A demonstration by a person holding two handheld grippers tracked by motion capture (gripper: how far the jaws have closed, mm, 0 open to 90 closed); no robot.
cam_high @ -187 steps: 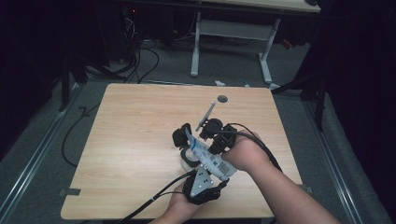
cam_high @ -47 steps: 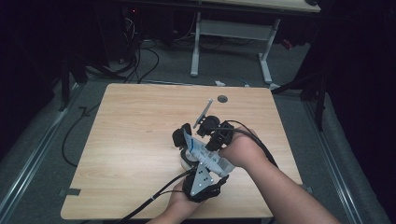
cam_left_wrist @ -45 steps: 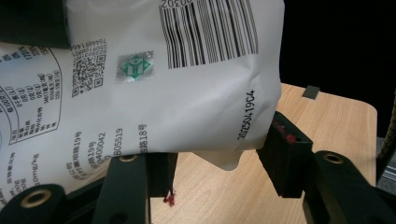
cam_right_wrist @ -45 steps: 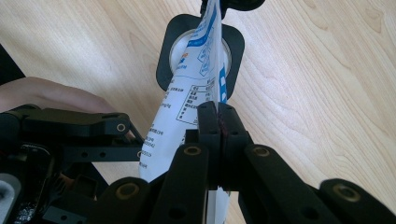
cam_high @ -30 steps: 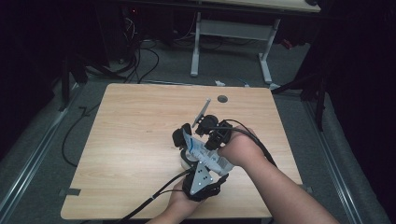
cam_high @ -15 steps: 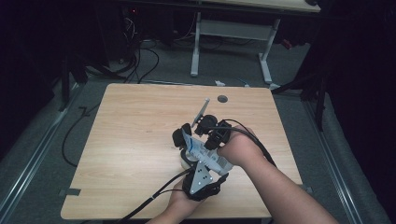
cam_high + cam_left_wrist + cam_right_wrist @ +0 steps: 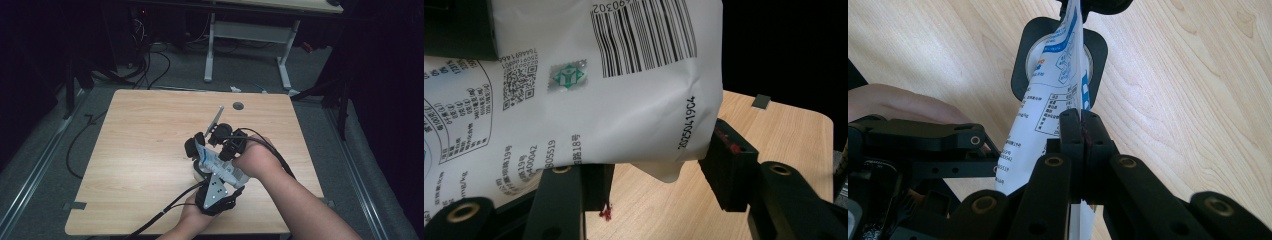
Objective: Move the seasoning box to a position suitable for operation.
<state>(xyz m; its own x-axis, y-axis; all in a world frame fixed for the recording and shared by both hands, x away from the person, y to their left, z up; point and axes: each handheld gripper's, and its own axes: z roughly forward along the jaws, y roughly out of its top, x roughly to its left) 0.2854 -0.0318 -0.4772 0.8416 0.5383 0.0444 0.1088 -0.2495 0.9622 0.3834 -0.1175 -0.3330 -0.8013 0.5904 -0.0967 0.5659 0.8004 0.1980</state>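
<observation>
A white pouch [image 7: 216,161] printed with blue and black text is held just below the centre of the high view, above the table [image 7: 150,150]. In the left gripper view its barcode and date stamp are seen; the left gripper [image 7: 654,175] is clasped around it. In the right gripper view the right gripper [image 7: 1081,127] is pinched tight on its edge, above a black-rimmed cup [image 7: 1023,55].

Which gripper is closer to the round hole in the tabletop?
Right. The right gripper, clamped on the pouch, sits just short of the hole. The left gripper is farther back, toward the near table edge.
</observation>
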